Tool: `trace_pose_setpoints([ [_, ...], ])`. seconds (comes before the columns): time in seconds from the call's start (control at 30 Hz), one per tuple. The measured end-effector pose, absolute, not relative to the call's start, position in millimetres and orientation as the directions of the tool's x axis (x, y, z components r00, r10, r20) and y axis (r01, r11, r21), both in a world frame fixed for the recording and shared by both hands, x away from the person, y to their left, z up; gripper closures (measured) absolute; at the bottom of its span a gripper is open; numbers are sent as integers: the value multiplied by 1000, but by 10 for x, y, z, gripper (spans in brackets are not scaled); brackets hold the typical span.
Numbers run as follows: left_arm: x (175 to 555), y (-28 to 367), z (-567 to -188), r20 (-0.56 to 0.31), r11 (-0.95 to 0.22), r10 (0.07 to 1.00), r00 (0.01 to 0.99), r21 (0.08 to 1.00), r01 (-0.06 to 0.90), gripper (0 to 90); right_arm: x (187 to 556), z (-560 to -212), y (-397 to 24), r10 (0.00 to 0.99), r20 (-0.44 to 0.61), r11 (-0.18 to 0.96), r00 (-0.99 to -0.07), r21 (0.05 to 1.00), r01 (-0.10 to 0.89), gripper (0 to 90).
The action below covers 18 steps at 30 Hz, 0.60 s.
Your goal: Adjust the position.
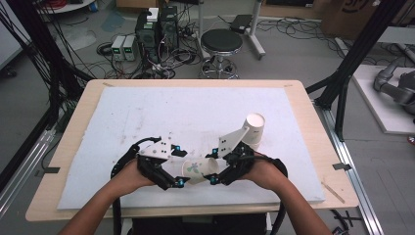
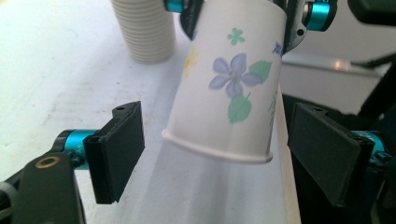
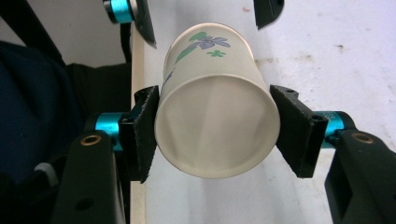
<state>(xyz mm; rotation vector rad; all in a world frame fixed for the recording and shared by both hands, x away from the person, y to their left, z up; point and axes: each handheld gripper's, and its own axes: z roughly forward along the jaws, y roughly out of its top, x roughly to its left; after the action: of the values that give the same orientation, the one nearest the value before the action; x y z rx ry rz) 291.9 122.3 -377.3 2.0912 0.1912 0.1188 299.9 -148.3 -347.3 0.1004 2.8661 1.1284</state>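
Observation:
A white paper cup (image 1: 198, 169) printed with blue flowers lies on its side in the air between my two grippers, near the front edge of the white board. My right gripper (image 1: 214, 166) is shut on the cup (image 3: 215, 102) close to its closed base, with both pads (image 3: 142, 135) pressed against its wall. My left gripper (image 2: 224, 156) is open. Its pads (image 2: 121, 149) flank the rolled rim of the cup (image 2: 229, 84) with a gap on each side. The right gripper (image 2: 243, 18) holds the cup's far end in the left gripper view.
A stack of white paper cups (image 1: 252, 129) lies tilted on the white foam board (image 1: 147, 112), just behind my right hand; the stack (image 2: 147, 32) is seen in the left gripper view too. The wooden table edge (image 1: 313, 127) borders the board. A black stool (image 1: 221, 41) and cables stand beyond.

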Motion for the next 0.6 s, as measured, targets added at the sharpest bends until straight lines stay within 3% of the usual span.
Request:
trace_pose_setpoints([
  [0.27,2847,1383,-3955,-52,-314,247,968,940,131,183,2905,-3597,-1689,137,-13,630,-990,773,78,375],
  [0.6,2795,1344,-4052,-54,-265,239,970,957,119,186,2813,-3779,-1922,183,2,529,-983,843,100,375],
])
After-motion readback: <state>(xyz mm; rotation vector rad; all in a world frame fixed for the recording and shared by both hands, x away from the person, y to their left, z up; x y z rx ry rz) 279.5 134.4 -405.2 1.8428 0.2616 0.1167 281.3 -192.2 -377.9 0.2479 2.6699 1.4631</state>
